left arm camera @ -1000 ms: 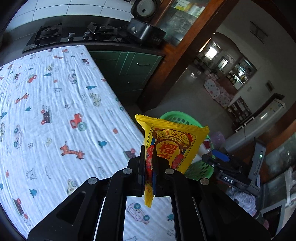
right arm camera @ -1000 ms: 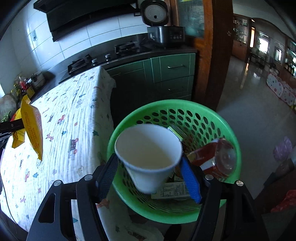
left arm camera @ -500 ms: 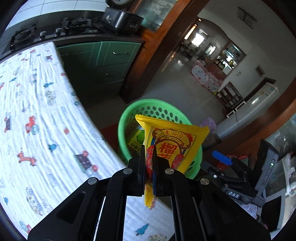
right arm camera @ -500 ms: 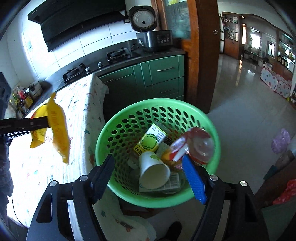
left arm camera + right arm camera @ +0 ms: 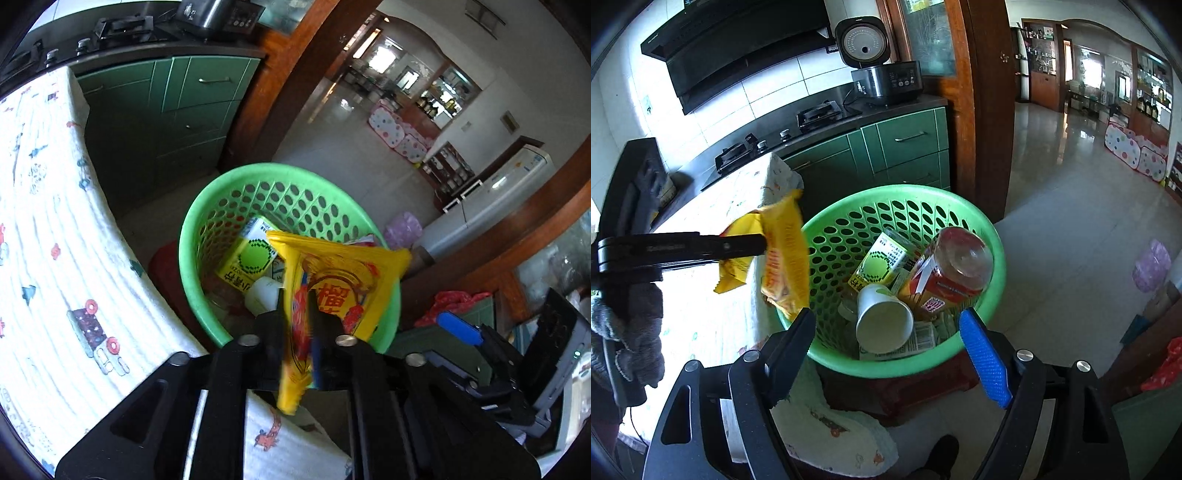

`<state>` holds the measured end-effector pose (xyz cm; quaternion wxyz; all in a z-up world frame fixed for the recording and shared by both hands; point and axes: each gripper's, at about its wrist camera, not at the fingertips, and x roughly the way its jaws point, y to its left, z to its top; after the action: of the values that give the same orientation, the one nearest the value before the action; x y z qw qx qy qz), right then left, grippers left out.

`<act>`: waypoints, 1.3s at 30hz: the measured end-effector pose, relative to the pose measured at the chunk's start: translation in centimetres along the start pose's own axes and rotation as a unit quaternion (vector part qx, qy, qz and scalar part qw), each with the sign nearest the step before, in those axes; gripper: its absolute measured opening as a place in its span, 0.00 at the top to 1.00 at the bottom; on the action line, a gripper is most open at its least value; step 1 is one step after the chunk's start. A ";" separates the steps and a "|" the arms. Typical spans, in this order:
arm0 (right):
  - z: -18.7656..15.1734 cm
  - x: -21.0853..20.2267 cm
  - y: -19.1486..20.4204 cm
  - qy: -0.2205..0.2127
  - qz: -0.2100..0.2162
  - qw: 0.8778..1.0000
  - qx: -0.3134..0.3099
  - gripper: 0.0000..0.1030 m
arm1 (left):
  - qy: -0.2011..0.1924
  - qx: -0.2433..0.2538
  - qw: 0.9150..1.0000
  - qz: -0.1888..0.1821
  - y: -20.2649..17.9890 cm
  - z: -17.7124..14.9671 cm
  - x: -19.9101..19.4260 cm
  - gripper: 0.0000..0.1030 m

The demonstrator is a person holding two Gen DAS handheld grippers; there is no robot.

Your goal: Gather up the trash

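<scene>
The left tool (image 5: 297, 302) pinches a yellow snack wrapper (image 5: 343, 291) between its narrow-set fingers, holding it up over the near edge of the green basket (image 5: 975, 218). The right tool (image 5: 886, 332) stands wide apart with nothing in it, hovering above the basket's near rim. Down in the basket lie a white paper cup (image 5: 882, 321) on its side, a yellow-green drink carton (image 5: 882, 264) and a clear bottle with a red label (image 5: 951, 271). The cloth-covered tabletop (image 5: 48, 236) sits just beside the basket.
</scene>
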<state>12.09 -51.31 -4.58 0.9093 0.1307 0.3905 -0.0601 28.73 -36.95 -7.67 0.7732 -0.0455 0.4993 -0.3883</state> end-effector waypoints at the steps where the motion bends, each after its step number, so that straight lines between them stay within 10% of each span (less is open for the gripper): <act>1: -0.2 0.0 0.0 0.000 0.002 1.000 0.000 0.24 | 0.000 -0.001 1.000 0.003 0.1 0.0 0.3 0.71; 3: -0.4 -0.1 0.0 -0.001 0.004 1.000 0.002 0.24 | 0.001 -0.002 1.000 0.006 0.2 -0.2 0.7 0.57; 19: -1.3 -0.9 0.5 -0.007 0.012 1.000 0.025 0.23 | -0.039 0.047 0.996 0.067 0.3 -2.1 -4.3 0.40; 39: -4.9 -6.1 7.8 -0.042 -0.030 0.998 -0.018 0.09 | -0.157 0.061 0.965 0.202 1.7 -10.5 -18.4 0.11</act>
<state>6.20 -42.40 -1.90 0.9251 0.0998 0.3563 -0.0854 17.54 -20.56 -0.13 0.9058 0.0434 0.3454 -0.2417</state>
